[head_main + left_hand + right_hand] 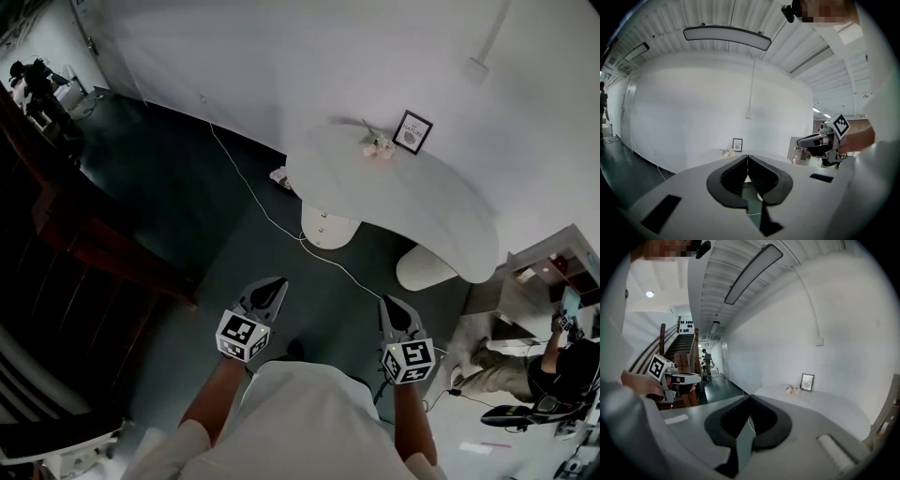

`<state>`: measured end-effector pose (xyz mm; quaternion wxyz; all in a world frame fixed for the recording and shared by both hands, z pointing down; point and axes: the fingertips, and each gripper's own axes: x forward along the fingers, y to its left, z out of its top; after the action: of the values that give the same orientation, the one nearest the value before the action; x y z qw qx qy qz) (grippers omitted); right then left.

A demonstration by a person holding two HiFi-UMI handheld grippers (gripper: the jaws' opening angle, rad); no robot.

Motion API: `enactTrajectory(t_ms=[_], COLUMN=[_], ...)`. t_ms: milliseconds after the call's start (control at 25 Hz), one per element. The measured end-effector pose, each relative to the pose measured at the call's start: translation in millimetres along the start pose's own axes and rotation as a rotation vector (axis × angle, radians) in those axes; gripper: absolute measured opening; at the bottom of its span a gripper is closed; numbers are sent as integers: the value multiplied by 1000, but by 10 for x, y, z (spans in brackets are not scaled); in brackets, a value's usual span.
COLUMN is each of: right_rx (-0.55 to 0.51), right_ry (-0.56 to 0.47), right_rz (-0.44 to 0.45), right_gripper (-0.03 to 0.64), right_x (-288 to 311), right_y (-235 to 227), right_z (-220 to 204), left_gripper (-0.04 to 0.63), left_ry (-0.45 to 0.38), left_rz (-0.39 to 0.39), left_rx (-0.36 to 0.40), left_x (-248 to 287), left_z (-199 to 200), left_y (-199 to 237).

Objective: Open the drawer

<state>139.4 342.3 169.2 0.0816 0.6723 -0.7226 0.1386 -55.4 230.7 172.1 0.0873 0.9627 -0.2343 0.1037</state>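
Drawer cannot be picked out in any view; a pale shelf unit [544,272] at the head view's right edge is cut off by the frame and too small to show any fronts or handles. Nearest the camera, the wearer's white shirt [300,422] fills the bottom and hides the ground beneath. Held out ahead of it, above a dark green floor [178,178], are both tools. The left gripper [277,284] has its jaws pressed together with nothing between them. The right gripper [392,307] is likewise clenched and empty, its tips meeting. Beyond them a thin white cable [247,187] trails across the floor near a rounded white table [441,216] against a white wall [328,56], well apart from both grippers. On the table stand a small framed picture [412,131] and a pale sprig [379,146], too blurred to identify. At left a dark wooden staircase [84,234] is partly cropped; distant figures [33,80] at upper left are tiny and indistinct.
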Motion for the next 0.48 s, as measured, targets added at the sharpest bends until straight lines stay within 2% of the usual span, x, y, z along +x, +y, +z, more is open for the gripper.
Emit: enactTrajectory(t_ms=[240, 480], right_rx=[5, 25], right_ry=[11, 32], right_rz=[-29, -54], right_gripper=[11, 11], right_x=[207, 258], right_y=[11, -17], right_z=[21, -48], left_gripper=[8, 8], left_ry=[-2, 16], left_rz=[-27, -52], left_rx=[-1, -20], left_x=[129, 233], left_z=[6, -55], left_y=[256, 319])
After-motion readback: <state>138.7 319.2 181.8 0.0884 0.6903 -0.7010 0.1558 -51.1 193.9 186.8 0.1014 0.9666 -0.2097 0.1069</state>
